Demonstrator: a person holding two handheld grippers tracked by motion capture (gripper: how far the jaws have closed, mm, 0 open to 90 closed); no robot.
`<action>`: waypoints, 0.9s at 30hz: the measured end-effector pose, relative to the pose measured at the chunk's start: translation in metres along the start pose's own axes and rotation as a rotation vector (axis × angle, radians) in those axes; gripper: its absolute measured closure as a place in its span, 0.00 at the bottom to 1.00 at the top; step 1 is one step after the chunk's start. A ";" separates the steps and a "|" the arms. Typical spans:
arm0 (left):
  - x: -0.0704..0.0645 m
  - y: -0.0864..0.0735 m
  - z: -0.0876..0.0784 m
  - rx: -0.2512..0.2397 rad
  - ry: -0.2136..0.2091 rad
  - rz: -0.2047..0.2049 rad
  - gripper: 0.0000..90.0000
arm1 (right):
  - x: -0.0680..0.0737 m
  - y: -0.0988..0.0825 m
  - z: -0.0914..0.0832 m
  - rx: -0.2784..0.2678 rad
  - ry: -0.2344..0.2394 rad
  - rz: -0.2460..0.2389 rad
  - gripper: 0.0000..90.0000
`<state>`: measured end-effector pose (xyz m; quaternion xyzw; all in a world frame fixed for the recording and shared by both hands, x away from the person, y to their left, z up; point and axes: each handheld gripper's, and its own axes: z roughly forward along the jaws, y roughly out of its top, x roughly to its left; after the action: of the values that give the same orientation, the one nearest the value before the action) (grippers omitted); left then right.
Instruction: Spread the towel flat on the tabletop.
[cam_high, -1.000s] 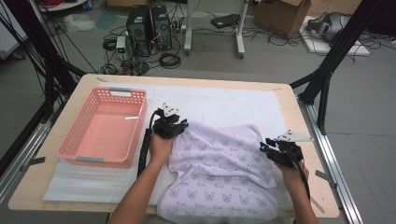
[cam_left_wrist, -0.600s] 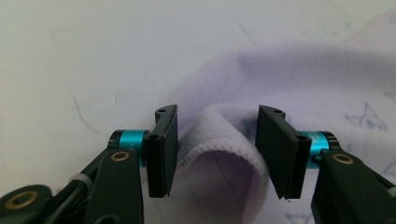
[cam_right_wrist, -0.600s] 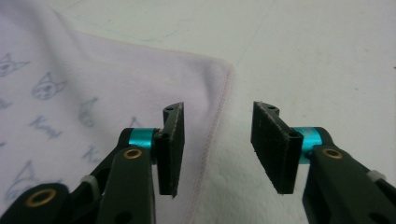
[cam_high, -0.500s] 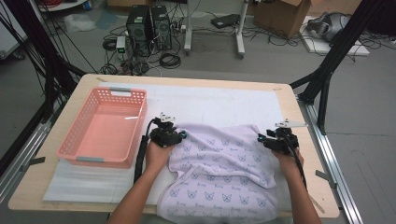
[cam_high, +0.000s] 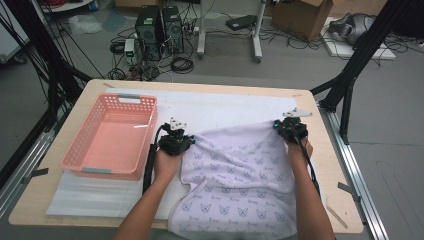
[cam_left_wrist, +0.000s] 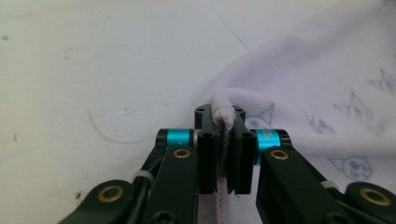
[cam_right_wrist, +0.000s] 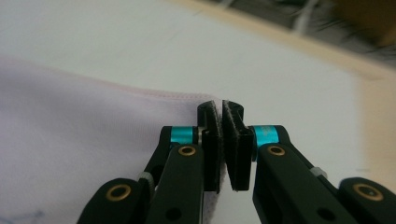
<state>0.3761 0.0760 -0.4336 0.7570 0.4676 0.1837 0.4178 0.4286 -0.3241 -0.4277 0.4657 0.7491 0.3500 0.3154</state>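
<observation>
A pale lilac cloth (cam_high: 240, 180) printed with small cat faces lies spread on the white mat, its near end hanging over the table's front edge. My left gripper (cam_high: 186, 140) is shut on the cloth's far left corner; in the left gripper view a bunched fold (cam_left_wrist: 223, 109) pokes up between the closed jaws. My right gripper (cam_high: 287, 125) is shut on the far right corner, and the right gripper view shows the hemmed edge (cam_right_wrist: 140, 93) running left from the pinched jaws. The far edge is stretched between both grippers, with creases in the cloth.
An empty pink plastic basket (cam_high: 107, 137) stands on the left of the wooden table (cam_high: 345, 200), close to my left gripper. The white mat (cam_high: 220, 107) continues beyond the cloth. Black frame legs, cables and computers stand on the floor behind.
Both grippers have moved away from the person, dragging the cloth's far edge up the table. The right gripper travelled farther, and the cloth is now stretched wider and flatter.
</observation>
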 end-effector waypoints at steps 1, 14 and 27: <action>0.000 -0.001 0.001 0.016 0.003 -0.011 0.76 | -0.004 0.001 -0.003 -0.025 -0.052 0.021 0.96; -0.007 -0.006 0.011 0.094 -0.018 0.053 0.81 | -0.012 -0.004 -0.028 0.003 0.053 0.131 0.66; 0.010 -0.005 0.002 -0.010 0.060 -0.092 0.64 | -0.003 -0.024 -0.060 0.025 0.143 0.079 0.64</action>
<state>0.3795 0.0848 -0.4396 0.7267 0.5133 0.1892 0.4154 0.3700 -0.3483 -0.4136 0.4727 0.7551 0.3851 0.2411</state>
